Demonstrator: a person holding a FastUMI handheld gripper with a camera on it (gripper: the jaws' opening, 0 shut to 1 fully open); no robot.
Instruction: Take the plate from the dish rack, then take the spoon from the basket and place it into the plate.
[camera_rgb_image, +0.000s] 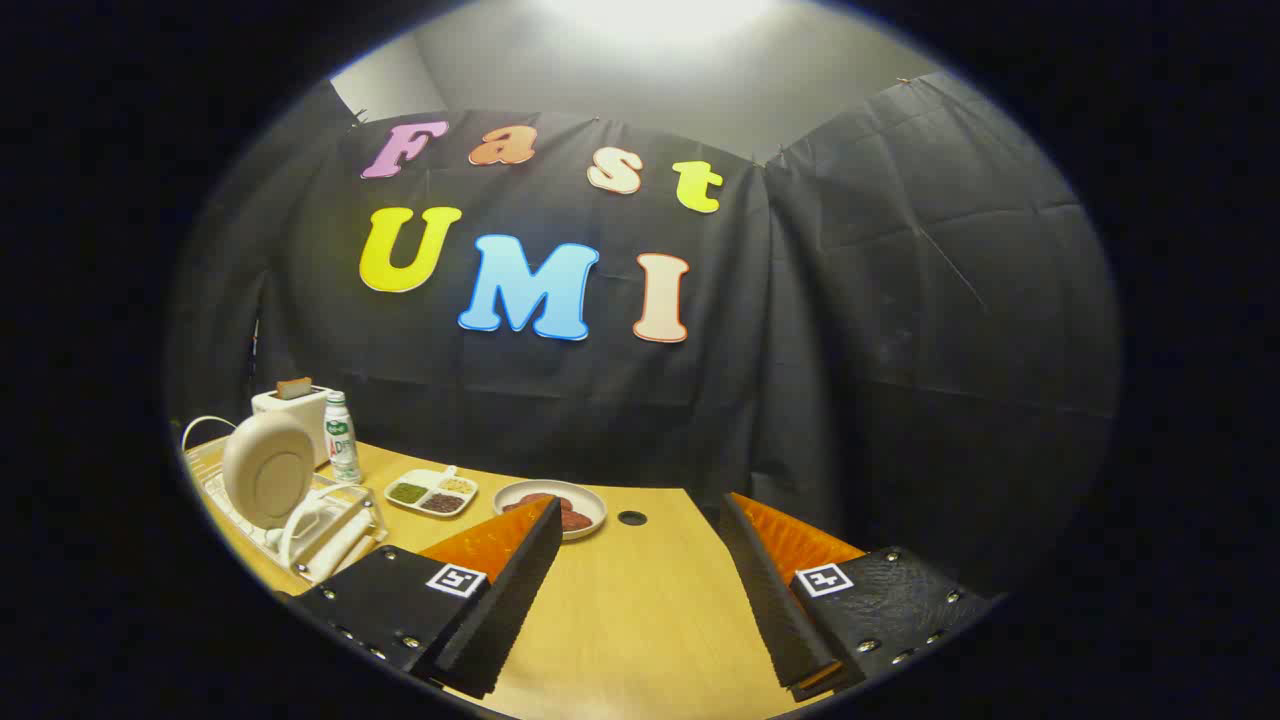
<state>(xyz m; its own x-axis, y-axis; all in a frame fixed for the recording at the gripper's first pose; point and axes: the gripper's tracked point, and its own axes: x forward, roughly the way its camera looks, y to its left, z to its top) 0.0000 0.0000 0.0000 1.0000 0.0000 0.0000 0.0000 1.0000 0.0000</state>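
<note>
Gripper (640, 530) open, holding nothing. Plate (268, 470) upright in rack (330, 535): probably rigid, slick, breakable; pinch its top rim squarely.

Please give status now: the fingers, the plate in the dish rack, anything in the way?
Gripper open, fingers holding nothing, above bare table. Plate upright in dish rack, off beside the fingers. Nothing between gripper and rack.

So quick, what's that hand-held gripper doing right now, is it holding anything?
Hand-held gripper: open, holding nothing, fingers spread wide above the bare table.
</note>
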